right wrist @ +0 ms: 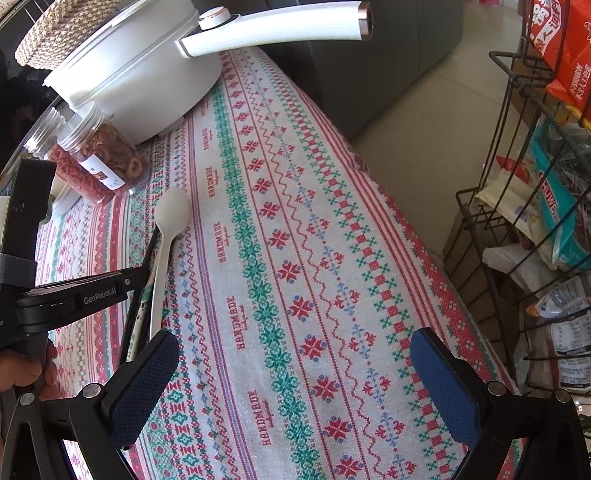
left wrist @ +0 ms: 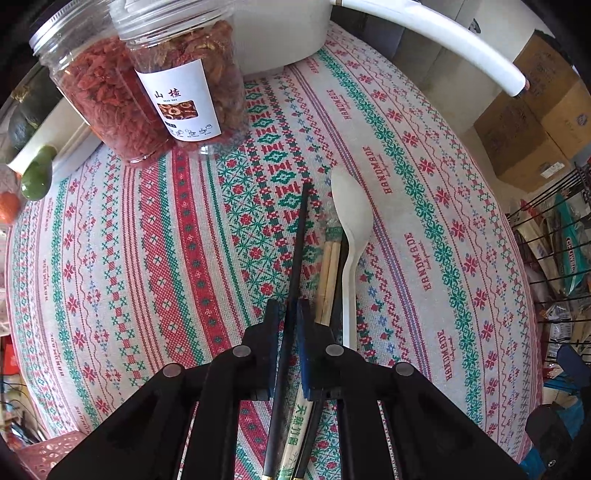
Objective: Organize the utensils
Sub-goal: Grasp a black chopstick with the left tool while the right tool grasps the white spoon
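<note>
Between the blue pads of the left tongs (left wrist: 288,314), a black chopstick (left wrist: 299,240) is pinched partway along its length, its long axis running straight ahead of the tongs and its tip reaching forward over the patterned cloth of the surface (left wrist: 147,258). Just to the right of those tongs lie the other utensils, side by side and roughly parallel to the held stick: a pair of bamboo chopsticks in a paper sleeve (left wrist: 328,273) and a white spoon (left wrist: 351,236), whose bowl points away from the tongs toward two jars of dried fruit (left wrist: 155,92) and a white pan (left wrist: 280,33) at the far end.

Seen from the right wrist, the right tongs (right wrist: 295,384) stand spread wide and hold nothing, with the whole group of utensils off to their left and ahead; the spoon (right wrist: 164,251) runs lengthwise away from them, its handle end close to their left pad.

Judged from this layout, the left tongs are the nearer to the group, and the coming move likely turns on keeping the black stick parallel to its neighbours as it is lowered beside the bamboo pair. Whether the stick already touches the cloth cannot be told.
</note>
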A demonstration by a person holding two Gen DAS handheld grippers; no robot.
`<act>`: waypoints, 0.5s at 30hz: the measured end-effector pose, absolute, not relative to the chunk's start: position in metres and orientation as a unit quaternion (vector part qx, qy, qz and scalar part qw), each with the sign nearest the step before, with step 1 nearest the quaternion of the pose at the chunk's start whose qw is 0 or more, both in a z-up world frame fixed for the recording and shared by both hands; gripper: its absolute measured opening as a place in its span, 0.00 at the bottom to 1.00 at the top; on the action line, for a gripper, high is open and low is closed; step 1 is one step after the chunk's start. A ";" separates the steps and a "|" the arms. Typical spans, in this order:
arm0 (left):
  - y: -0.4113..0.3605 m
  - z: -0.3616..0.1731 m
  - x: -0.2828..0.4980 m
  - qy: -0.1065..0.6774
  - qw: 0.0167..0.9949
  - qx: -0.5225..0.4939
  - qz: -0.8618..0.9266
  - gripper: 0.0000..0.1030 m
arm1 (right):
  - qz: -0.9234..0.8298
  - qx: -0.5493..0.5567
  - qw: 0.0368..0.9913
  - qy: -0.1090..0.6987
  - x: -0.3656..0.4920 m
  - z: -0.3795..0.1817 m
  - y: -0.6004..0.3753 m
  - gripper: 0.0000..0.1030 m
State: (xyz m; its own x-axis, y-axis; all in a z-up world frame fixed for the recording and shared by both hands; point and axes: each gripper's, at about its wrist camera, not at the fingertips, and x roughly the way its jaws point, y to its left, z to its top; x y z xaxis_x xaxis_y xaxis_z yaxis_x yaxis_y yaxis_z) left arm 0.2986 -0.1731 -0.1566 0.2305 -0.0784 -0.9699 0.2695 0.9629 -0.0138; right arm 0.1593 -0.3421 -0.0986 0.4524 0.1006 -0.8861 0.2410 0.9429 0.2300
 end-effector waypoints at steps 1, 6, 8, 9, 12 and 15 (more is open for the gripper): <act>-0.174 -0.156 0.296 0.608 0.782 0.078 -0.112 0.06 | -0.042 0.164 0.836 0.523 0.160 -0.099 -0.342 0.99; -0.168 -0.133 0.267 0.577 0.803 0.076 -0.129 0.05 | -0.040 0.171 0.834 0.524 0.159 -0.098 -0.342 0.99; -0.160 -0.120 0.251 0.562 0.813 0.067 -0.140 0.05 | -0.041 0.169 0.834 0.524 0.159 -0.097 -0.341 0.99; -0.156 -0.113 0.242 0.554 0.817 0.067 -0.144 0.05 | -0.041 0.169 0.834 0.524 0.159 -0.097 -0.341 0.99; -0.138 -0.095 0.215 0.531 0.829 0.062 -0.162 0.05 | -0.038 0.172 0.831 0.527 0.158 -0.097 -0.338 0.99; -0.122 -0.078 0.185 0.507 0.841 0.055 -0.179 0.05 | -0.029 0.175 0.829 0.531 0.159 -0.097 -0.333 0.99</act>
